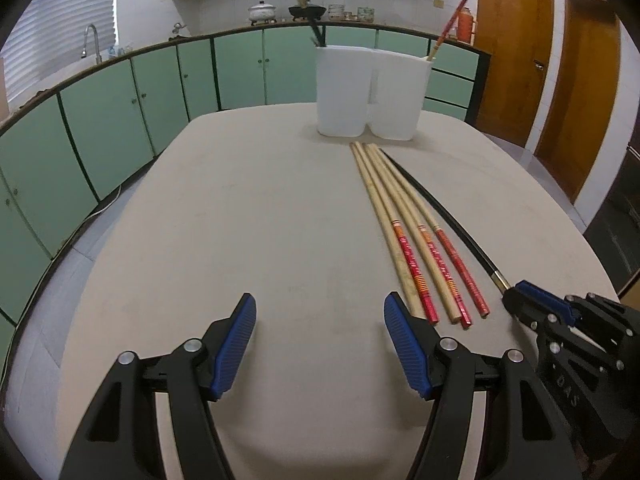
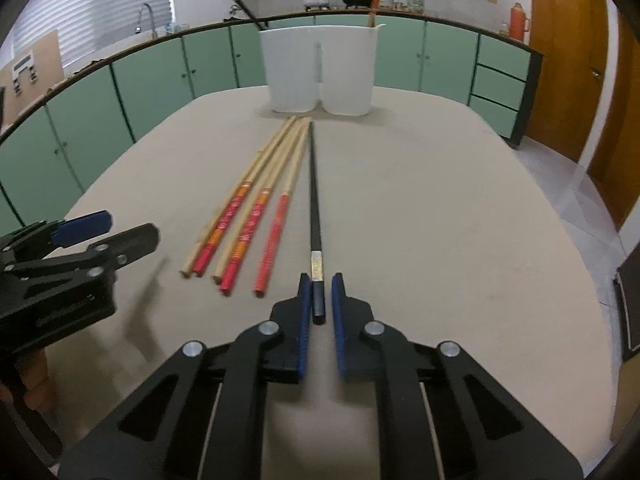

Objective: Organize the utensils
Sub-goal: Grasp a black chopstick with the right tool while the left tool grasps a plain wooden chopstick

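Note:
Several wooden chopsticks [image 1: 400,216] [image 2: 264,184] with red ends lie side by side on the beige table [image 1: 240,220] [image 2: 440,220]. A black chopstick [image 1: 440,208] [image 2: 313,200] lies just to their right. My right gripper [image 2: 319,280] [image 1: 514,294] is shut on its near end, low at the table. My left gripper [image 1: 320,320] [image 2: 116,236] stands open over bare table left of the wooden chopsticks, with nothing between its fingers. Two white containers [image 1: 342,88] [image 2: 292,68] stand together at the table's far side. The left one holds a black chopstick, the right one [image 1: 400,92] [image 2: 348,68] a red-ended one.
Green kitchen cabinets [image 1: 100,120] with a counter, a sink tap and pots run behind the table. Brown doors [image 1: 512,60] stand at the right. Bare table surface lies to the left of the chopsticks and to the right of the black one.

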{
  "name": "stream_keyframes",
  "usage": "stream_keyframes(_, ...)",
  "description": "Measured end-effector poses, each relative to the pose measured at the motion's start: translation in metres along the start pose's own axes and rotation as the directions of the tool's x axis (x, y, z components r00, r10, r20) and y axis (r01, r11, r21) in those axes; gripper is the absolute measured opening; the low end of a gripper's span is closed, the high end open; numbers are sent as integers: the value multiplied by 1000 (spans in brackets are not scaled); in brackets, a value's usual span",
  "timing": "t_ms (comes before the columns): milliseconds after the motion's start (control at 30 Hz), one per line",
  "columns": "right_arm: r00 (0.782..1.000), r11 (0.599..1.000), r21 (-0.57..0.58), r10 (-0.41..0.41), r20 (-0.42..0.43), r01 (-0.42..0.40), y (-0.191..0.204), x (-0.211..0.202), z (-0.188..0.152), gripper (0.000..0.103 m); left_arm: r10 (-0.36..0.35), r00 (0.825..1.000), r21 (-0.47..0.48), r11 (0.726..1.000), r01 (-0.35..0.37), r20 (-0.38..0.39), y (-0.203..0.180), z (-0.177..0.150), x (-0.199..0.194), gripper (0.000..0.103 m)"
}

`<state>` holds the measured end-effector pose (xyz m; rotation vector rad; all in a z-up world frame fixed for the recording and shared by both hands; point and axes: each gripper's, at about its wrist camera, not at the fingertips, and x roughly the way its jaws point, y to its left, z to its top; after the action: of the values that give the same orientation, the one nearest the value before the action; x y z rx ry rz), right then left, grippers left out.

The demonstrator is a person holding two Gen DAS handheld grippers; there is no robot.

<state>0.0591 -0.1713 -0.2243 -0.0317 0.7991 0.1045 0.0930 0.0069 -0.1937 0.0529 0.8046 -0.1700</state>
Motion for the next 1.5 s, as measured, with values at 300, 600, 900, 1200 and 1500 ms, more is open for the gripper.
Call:
stream_keyframes(300,1000,999,49,8,-6,-8,-24,0,-1,10,-40,999,33,999,40,-17,-18,-2,2,65)
stream_keyframes(600,999,997,72,40,2,-40,-29,-3,-4,13,-28,998,45,999,30,-49,-22,-5,14,60)
stream_keyframes(900,994,992,64,104,20,-105,-33,-11,-9,35,-21,999,23,1000,22,-42,-14,-5,11,55)
stream_keyframes(1200,995,994,36,101,11,-101,-30,-5,-9,21,-25,999,26,999,26,-32,-17,-4,13,40)
stream_keyframes(1500,996,996,-20,91,9,-91,-19,-1,-8,6,-58,998,21,998,58,-23,-24,-1,16,7)
